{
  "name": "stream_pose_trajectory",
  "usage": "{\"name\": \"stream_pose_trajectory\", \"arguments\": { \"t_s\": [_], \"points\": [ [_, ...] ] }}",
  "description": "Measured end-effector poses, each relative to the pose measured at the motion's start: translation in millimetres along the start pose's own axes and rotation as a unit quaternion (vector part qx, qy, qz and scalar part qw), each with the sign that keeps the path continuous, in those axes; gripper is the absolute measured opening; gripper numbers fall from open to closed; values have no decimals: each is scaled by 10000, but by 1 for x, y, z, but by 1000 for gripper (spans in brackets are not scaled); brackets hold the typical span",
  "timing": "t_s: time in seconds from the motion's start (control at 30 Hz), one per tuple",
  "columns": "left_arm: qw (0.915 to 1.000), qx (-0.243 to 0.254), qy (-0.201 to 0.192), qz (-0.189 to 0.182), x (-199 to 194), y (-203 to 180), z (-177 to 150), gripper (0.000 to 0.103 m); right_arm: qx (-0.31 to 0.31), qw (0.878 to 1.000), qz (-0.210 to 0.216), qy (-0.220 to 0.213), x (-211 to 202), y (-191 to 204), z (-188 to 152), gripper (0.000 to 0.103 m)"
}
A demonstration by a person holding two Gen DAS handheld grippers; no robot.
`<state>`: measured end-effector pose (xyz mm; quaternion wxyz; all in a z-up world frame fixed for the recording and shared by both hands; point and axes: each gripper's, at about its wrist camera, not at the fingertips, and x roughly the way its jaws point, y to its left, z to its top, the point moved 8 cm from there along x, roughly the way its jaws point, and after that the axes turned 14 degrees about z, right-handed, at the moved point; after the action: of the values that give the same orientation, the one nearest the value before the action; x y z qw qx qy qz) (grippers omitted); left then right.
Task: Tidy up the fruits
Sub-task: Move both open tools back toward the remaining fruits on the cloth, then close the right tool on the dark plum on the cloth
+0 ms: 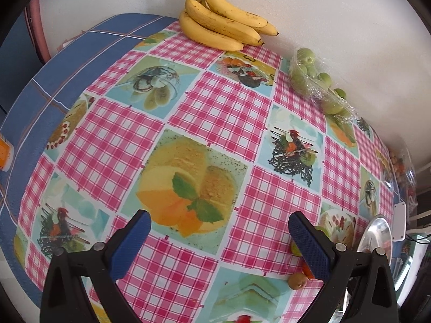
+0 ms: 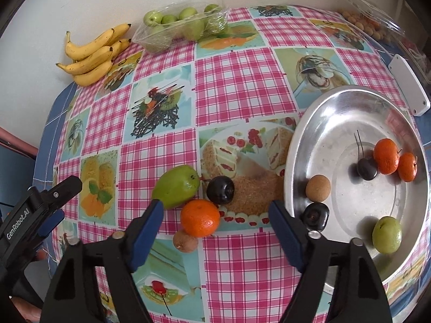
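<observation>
Left wrist view: the left gripper (image 1: 219,232) hangs over the checked tablecloth (image 1: 223,113) with its two blue fingers wide apart and nothing between them. The bunch of bananas (image 1: 223,24) lies far away at the wall, and the bag of green fruits (image 1: 317,83) is far right. Just behind the right finger, at the near right, a small brown fruit (image 1: 297,280) and parts of a green and an orange fruit are seen, and the metal tray (image 1: 375,235) is further right. Right wrist view: the right gripper (image 2: 215,215) is also open and holds nothing. An orange (image 2: 200,217) lies between its fingers, nearer to the left one. A brown fruit (image 2: 185,241) touches the orange on the near side, a dark plum (image 2: 220,190) is just behind it, and a green fruit (image 2: 176,185) lies far left of it. The tray (image 2: 304,145) on the right holds two oranges, two dark fruits, one brown and one green fruit. The left gripper (image 2: 40,204) shows at the left edge.
</observation>
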<state>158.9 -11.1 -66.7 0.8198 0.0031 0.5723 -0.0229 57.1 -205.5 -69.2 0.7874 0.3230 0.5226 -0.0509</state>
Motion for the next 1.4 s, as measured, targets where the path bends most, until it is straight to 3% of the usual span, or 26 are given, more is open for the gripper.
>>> {"name": "stream_pose_trajectory", "arguments": {
  "t_s": [0.23,0.6,1.4],
  "points": [
    [9994,231,194,-183,9,-24,-13,103,163,9998,102,17,6,-8,2,52],
    [9980,433,265,-367,18,-53,-22,102,256,9996,61,66,20,-13,4,42],
    [9966,510,401,-509,23,-68,-26,96,350,9992,172,59,35,-11,4,26]
  ]
}}
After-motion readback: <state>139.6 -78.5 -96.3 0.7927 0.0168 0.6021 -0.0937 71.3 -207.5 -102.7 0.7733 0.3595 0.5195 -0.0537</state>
